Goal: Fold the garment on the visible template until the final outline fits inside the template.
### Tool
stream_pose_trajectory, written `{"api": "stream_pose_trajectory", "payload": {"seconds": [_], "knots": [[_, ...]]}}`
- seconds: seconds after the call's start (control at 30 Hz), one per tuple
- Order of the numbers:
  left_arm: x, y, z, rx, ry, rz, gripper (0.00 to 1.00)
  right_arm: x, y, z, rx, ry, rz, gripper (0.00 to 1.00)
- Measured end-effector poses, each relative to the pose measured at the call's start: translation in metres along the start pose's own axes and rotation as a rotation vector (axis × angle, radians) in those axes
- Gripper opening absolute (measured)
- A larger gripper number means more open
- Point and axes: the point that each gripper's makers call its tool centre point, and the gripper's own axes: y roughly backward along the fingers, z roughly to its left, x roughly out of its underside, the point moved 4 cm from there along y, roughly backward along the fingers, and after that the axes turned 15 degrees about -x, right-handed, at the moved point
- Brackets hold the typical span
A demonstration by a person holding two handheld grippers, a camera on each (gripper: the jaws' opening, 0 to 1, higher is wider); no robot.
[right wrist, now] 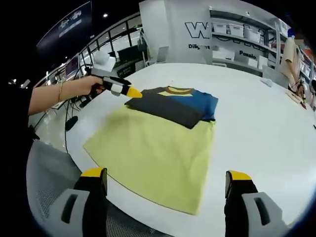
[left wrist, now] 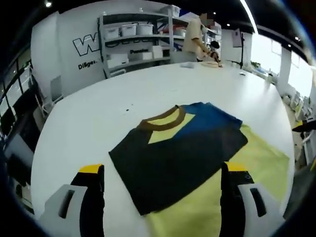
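Right gripper view: garment (right wrist: pixel 174 104) lies folded at the far end of the yellow template (right wrist: pixel 153 155) on the white surface (right wrist: pixel 256 128). My left tool (right wrist: pixel 134 93) hovers by its left edge, jaw state unclear; right tool (right wrist: pixel 165 185) is released, empty. Judging the outline roughly fits; next, check edges. Shelf bins (left wrist: pixel 129 29): contents unreadable.

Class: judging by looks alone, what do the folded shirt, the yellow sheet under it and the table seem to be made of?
Shirt: soft knit cloth, matte; it folds flat and has a ribbed collar.
Yellow sheet: probably thin fabric, matte; it lies limp with faint ripples.
Table: hard, smooth white top, perhaps laminate; slight sheen.
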Motion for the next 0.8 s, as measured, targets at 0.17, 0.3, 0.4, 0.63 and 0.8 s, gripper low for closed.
{"api": "stream_pose_trajectory", "payload": {"seconds": [0.17,0.3,0.4,0.63,0.8], "knots": [[0.010,0.000,0.009,-0.023,0.010,0.012,0.93,0.002,0.001,-0.002,0.003,-0.004,0.003,0.98],[0.020,-0.001,0.018,-0.040,0.041,0.027,0.86,0.003,0.002,-0.003,0.006,-0.008,0.001,0.98],[0.028,-0.003,0.021,-0.031,0.088,0.045,0.81,0.004,0.001,-0.003,0.005,-0.009,0.003,0.97],[0.049,-0.005,0.025,-0.034,0.149,0.126,0.58,0.008,-0.001,-0.001,0.002,-0.012,0.011,0.93],[0.056,-0.006,0.025,-0.030,0.200,0.142,0.31,0.011,-0.001,0.000,-0.006,-0.014,0.021,0.90]]}}
